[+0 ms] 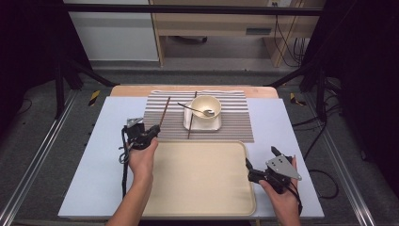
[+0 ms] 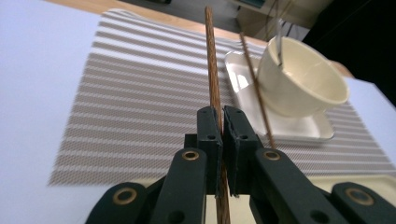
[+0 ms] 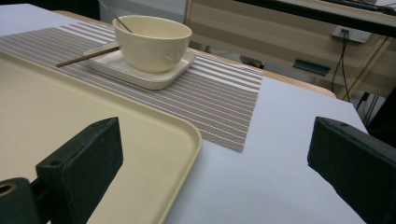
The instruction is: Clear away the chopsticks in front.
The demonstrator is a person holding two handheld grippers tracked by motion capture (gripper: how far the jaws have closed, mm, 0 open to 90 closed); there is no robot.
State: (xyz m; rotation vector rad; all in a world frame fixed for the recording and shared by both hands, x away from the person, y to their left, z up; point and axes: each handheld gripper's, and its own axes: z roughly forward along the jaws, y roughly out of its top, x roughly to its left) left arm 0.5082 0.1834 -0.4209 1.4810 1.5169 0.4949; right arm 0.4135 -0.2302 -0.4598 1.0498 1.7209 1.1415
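Gripping: left gripper (image 2: 221, 122) is clamping its jaws together on the chopstick (image 2: 213, 70), above the near edge of the striped mat (image 1: 235, 128).
Pointing: chopstick is running lengthwise away from the person, straight out past the jaws.
Waiting: right gripper (image 3: 212, 158) is hanging with jaws wide apart beside the tray (image 1: 202, 197).
Lying farther off: second chopstick (image 1: 192, 115) is leaning against the saucer (image 1: 214, 126) under the bowl (image 1: 206, 110).

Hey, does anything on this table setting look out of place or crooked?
Yes: the chopsticks are split up. One chopstick is clamped in the left gripper, the other chopstick lies across the edge of the square plate beside the bowl.
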